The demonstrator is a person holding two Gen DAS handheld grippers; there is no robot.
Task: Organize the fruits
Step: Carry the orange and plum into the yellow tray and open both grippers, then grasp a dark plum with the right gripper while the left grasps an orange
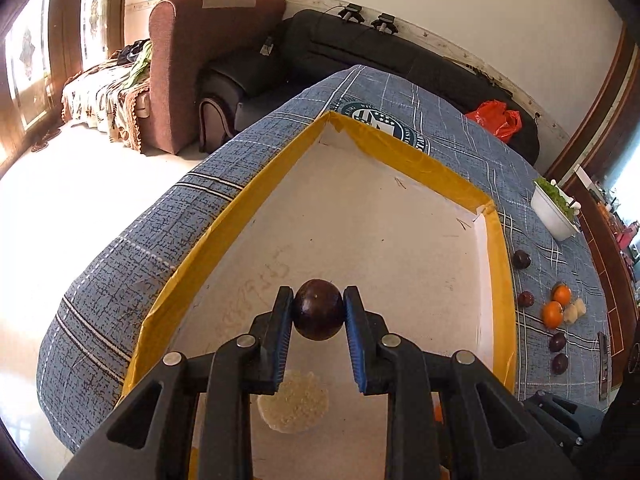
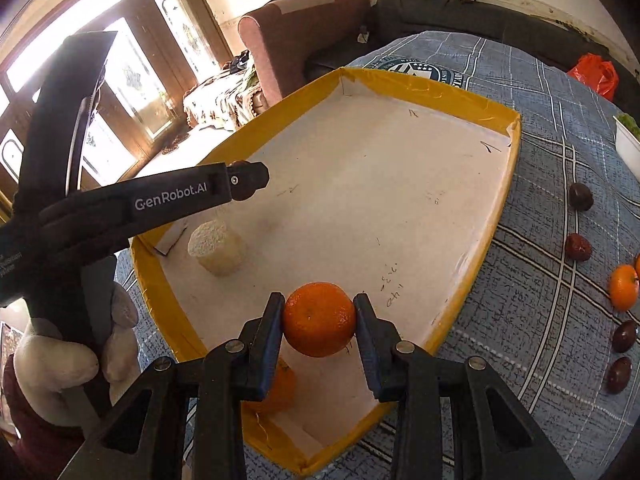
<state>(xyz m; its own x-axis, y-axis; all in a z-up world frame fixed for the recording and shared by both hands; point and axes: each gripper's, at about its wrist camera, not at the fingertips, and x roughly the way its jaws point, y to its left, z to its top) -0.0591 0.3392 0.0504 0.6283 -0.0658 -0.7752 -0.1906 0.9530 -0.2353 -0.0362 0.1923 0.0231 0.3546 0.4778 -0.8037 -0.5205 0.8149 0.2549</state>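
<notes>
The tray [image 2: 472, 112] holds one orange [image 2: 282, 390] and a pale chunk [image 2: 218, 246] so far. The left gripper [image 1: 319, 312] clamps a plum [image 1: 319, 309] over it, and the right gripper [image 2: 319, 320] clamps an orange [image 2: 319, 319] near its front. Both still need setting down. Beside the tray, on the cloth [image 2: 520, 280], several dark fruits [image 2: 581, 196] and oranges [image 2: 623, 286] wait: roughly a third done, I judge.
</notes>
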